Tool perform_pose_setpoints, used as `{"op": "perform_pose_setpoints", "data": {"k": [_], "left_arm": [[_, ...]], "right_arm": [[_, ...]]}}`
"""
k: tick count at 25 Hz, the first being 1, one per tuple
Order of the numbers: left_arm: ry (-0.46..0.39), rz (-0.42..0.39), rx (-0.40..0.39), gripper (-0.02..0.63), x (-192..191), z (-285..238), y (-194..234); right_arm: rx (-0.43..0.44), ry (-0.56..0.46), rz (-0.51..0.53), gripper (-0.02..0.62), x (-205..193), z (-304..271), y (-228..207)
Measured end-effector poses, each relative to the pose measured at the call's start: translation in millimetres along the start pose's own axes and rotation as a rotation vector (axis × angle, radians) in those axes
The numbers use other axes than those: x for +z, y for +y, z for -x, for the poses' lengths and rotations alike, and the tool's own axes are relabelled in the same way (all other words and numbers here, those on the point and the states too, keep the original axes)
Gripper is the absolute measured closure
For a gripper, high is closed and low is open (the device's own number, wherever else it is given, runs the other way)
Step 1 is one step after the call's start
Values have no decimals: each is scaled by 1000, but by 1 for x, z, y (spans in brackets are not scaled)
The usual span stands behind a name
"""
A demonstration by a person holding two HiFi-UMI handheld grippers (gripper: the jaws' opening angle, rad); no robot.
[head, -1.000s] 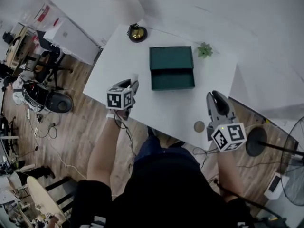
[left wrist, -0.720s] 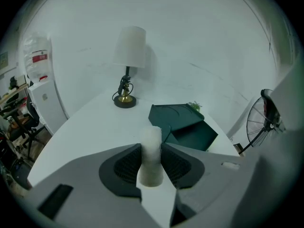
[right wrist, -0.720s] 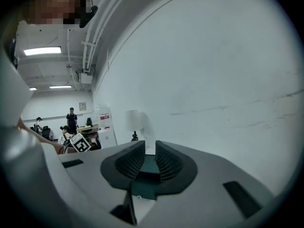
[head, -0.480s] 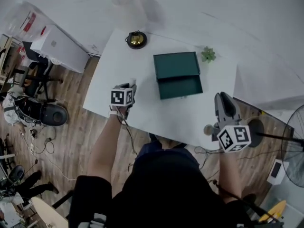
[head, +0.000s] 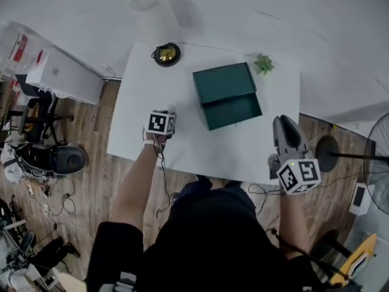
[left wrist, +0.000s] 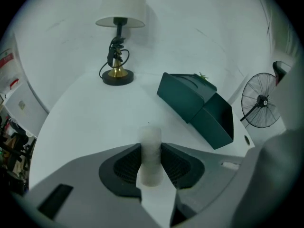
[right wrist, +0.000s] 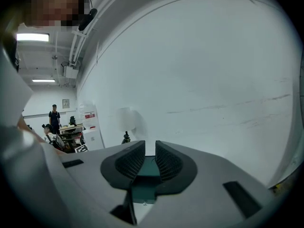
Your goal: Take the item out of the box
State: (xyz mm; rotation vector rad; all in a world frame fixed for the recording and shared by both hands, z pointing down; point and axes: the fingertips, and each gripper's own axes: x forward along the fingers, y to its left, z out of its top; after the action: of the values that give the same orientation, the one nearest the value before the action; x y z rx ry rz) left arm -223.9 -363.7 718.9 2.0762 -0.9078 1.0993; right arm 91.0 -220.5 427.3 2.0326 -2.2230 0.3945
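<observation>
Left gripper (left wrist: 151, 151): jaws pinch a frosted white cylinder (left wrist: 150, 136). Its long axis lies in line with the jaws, the far end sticking out past the pads toward the white table (head: 141, 90). It hangs over the table's left half, outside the box.
Right gripper (right wrist: 150, 151): jaws a little apart, nothing between them.
Dark green box (head: 228, 96): lid open, mid-table.
Behind it: lamp (left wrist: 118, 46), small plant (head: 263, 64).
Red-and-white label (left wrist: 5, 61) at far left is too small to read.

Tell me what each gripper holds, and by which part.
Left gripper clamps a white frosted cylinder around its near half, far end protruding. Right gripper holds nothing.
</observation>
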Motion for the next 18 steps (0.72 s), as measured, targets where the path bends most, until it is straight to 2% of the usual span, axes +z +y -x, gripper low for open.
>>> {"op": "perform_pose_setpoints", "data": {"k": [3,6,9,18], "left_arm": [[32,-40,-6,476,-3,-9,-1],[3,-96,29,429,9,-13,5],[44,-56,-29,402,-4,-15,-6],[9,-56,34,377,-2,0,-4]], "right_arm": [[-13,7,-7,525,-5,0,1],[-14,6,-10,525,-7,-2,1],[-9,8,-13,525,-9,-4,1],[39,0,-18,525,-5,-5,-11]]}}
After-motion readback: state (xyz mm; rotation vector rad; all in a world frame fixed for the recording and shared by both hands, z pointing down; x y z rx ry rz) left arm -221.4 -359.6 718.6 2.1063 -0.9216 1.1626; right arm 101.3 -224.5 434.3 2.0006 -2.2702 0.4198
